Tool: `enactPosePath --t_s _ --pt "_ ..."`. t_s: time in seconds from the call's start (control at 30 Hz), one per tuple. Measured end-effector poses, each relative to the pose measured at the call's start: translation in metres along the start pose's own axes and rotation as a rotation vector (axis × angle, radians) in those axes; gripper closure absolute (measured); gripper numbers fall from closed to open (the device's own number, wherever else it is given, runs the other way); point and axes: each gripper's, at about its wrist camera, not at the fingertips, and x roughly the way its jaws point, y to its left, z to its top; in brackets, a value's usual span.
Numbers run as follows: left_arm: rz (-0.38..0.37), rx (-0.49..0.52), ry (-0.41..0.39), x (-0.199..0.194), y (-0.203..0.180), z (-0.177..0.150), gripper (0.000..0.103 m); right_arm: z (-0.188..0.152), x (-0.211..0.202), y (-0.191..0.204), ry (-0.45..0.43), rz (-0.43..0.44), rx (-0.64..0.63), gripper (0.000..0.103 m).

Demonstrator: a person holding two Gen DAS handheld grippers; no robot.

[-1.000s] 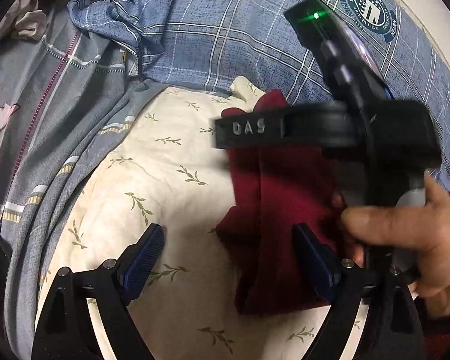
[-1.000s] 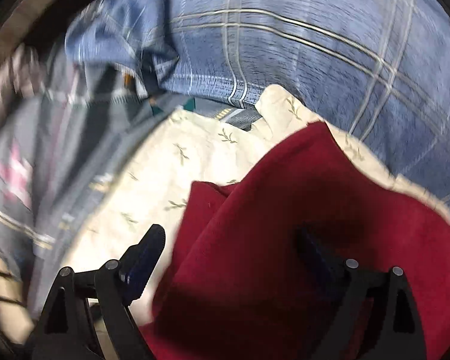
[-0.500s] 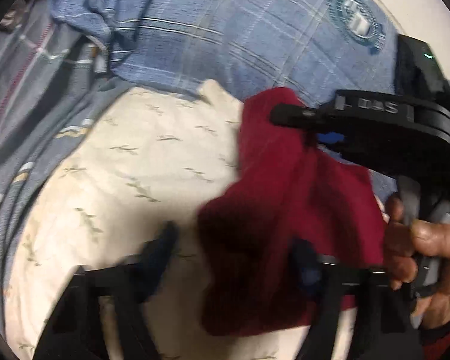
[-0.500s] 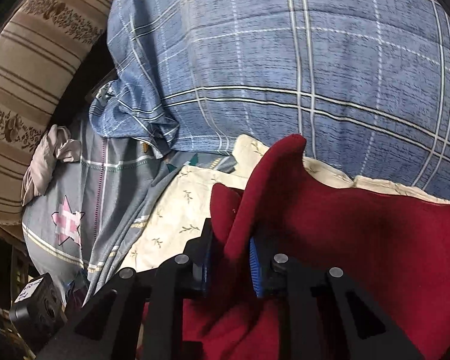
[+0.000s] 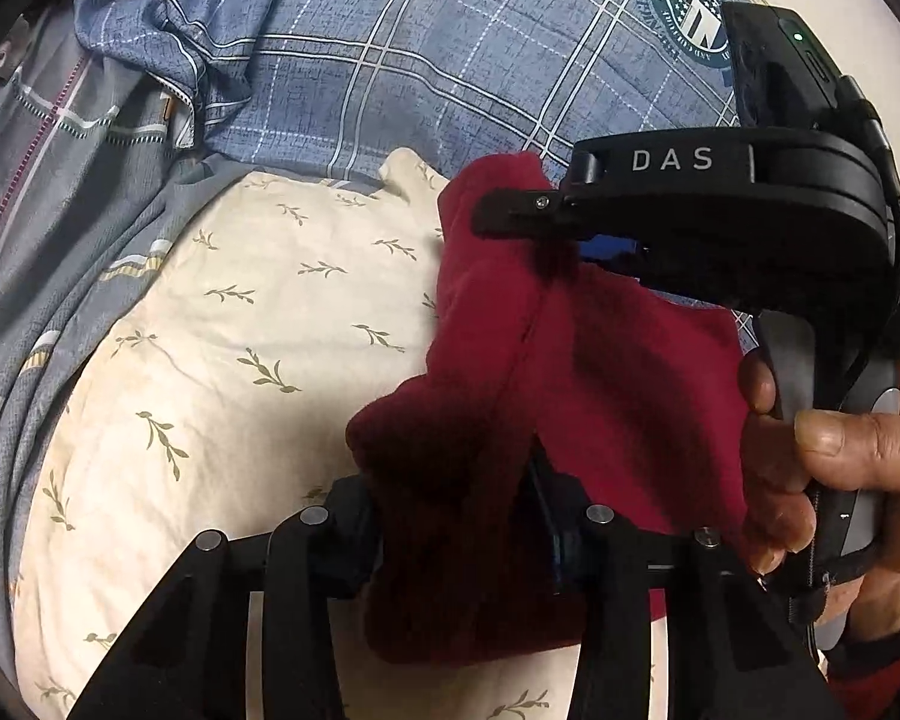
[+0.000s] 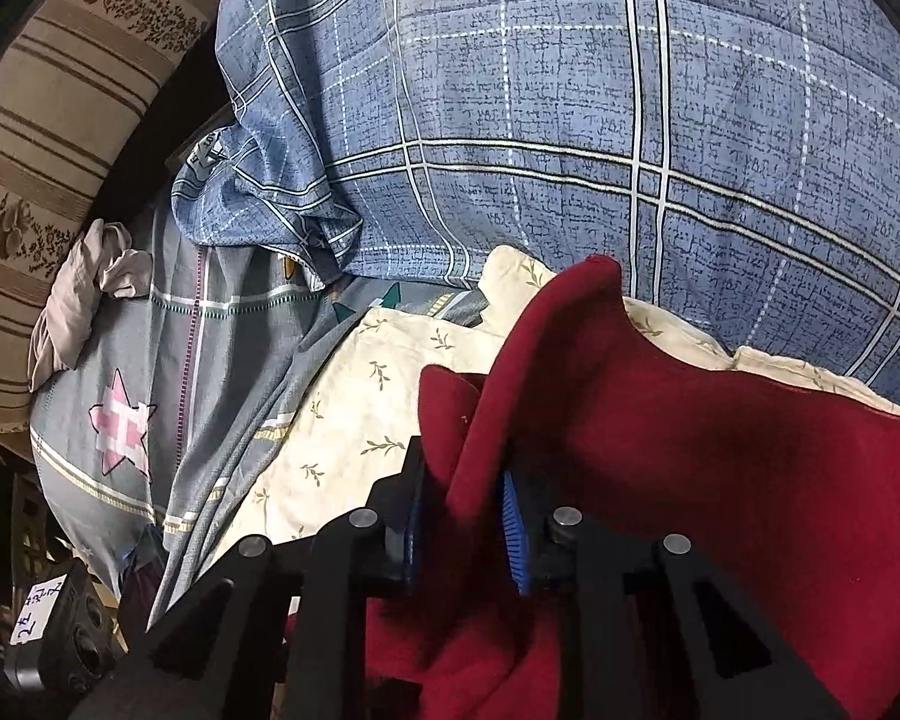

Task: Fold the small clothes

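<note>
A dark red garment (image 5: 600,372) hangs bunched over a cream pillow (image 5: 240,330) printed with leaf sprigs. My left gripper (image 5: 456,522) is closing, and a thick fold of the garment's lower part fills the gap between its fingers. Higher up, my right gripper (image 5: 540,228), held by a hand (image 5: 840,456), pinches the garment's upper corner. In the right wrist view the right gripper (image 6: 459,516) has a fold of the red garment (image 6: 720,468) between its blue pads; its jaws are opening slightly, still on the cloth.
A blue plaid duvet (image 6: 570,120) lies behind the pillow. Grey bedding with a pink star (image 6: 120,420) lies to the left, with a crumpled beige cloth (image 6: 78,300) and a brown striped cushion (image 6: 48,120) beyond. A black labelled device (image 6: 60,618) sits at the lower left.
Both grippers went from open to closed on the red garment. The right gripper moved right and up, lifting the garment's corner off the pillow.
</note>
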Motion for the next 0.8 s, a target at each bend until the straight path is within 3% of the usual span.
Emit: enactPosePath --t_s 0.33,0.43,0.57,0.67,0.8 --pt "0.025 -0.051 -0.001 0.002 0.005 0.0 0.04 0.001 0.01 0.009 0.034 -0.009 -0.022 0.072" --pt "0.0 -0.093 0.002 0.002 0.011 0.0 0.038 0.003 0.018 0.013 0.058 -0.012 -0.023 0.063" --pt "-0.012 -0.113 0.004 0.004 0.013 -0.001 0.037 0.006 0.026 0.018 0.088 -0.004 -0.009 0.033" --pt "-0.006 -0.11 0.005 0.006 0.012 -0.002 0.038 0.007 0.029 0.026 0.106 -0.024 -0.038 0.027" --pt "-0.012 -0.112 0.004 0.005 0.013 -0.003 0.037 0.012 0.042 0.031 0.158 -0.099 -0.116 0.026"
